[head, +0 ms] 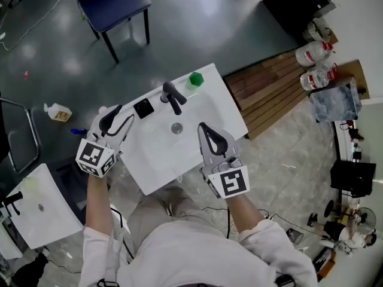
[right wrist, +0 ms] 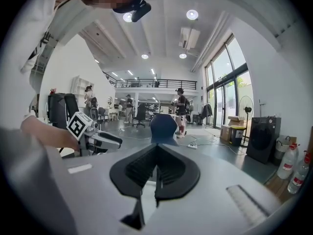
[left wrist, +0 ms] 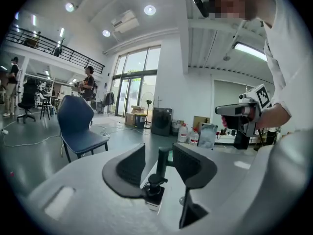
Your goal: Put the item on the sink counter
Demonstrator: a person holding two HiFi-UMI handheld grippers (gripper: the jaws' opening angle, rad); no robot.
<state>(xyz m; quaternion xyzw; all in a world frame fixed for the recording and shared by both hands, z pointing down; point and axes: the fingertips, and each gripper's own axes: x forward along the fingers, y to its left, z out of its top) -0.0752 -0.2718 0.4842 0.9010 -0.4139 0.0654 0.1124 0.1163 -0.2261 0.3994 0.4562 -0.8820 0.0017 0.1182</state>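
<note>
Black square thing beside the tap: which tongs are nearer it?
Left. The left tongs hang just left of the black square thing; the right tongs are across the basin.

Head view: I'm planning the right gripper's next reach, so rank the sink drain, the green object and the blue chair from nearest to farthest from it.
1. Sink drain, just left of the right gripper.
2. Green object, on the far corner of the sink counter.
3. Blue chair, well beyond the counter, upper left.

Smooth white sink counter (head: 222,111), matt black tap (head: 172,96), wooden pallet (head: 270,92).
</note>
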